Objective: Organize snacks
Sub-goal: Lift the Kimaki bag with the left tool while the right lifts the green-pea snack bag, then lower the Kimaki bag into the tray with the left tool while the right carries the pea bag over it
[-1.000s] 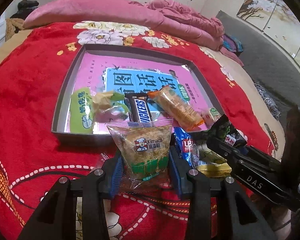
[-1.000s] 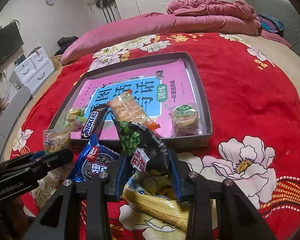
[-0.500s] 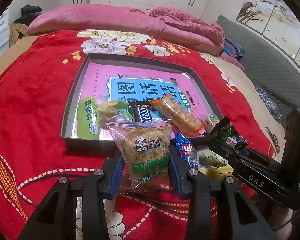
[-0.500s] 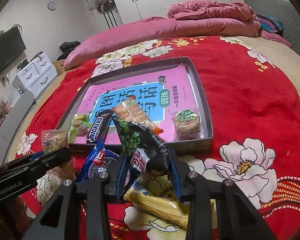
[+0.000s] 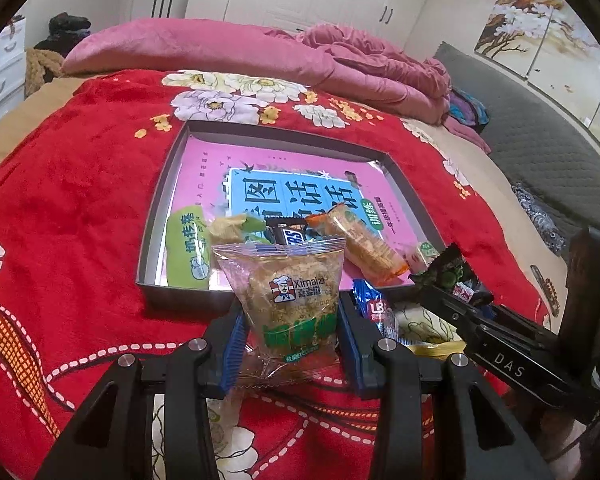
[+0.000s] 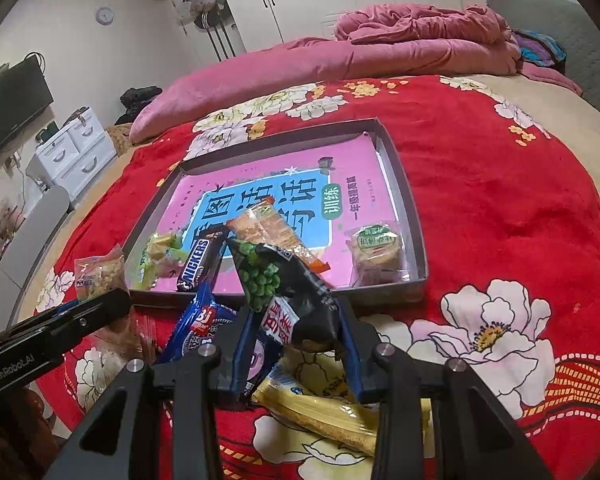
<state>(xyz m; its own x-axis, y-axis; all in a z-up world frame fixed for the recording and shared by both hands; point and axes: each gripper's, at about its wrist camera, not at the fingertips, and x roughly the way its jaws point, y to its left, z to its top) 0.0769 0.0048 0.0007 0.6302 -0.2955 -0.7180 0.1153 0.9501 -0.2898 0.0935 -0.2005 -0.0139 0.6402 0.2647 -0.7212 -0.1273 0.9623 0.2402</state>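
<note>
My left gripper (image 5: 292,340) is shut on a clear pack of floss cake (image 5: 288,284), held upright just in front of the grey tray (image 5: 156,216). In the right wrist view my right gripper (image 6: 296,344) is shut on a black bag of green peas (image 6: 284,284), also short of the tray (image 6: 414,236). Inside the tray lie a green pack (image 5: 188,252), a Snickers bar (image 6: 198,264), an orange cracker pack (image 6: 272,232) and a round cake pack (image 6: 378,248). A blue cookie pack (image 6: 196,328) and a yellow pack (image 6: 320,408) rest on the blanket under my right gripper.
The tray sits on a red flowered blanket (image 5: 68,184) over a bed, its bottom covered by a pink and blue booklet (image 6: 284,184). Pink bedding (image 5: 220,48) is piled behind. White drawers (image 6: 76,148) stand left of the bed.
Both views sit slightly higher and further back from the tray, so more of the room shows. Both packs stay gripped.
</note>
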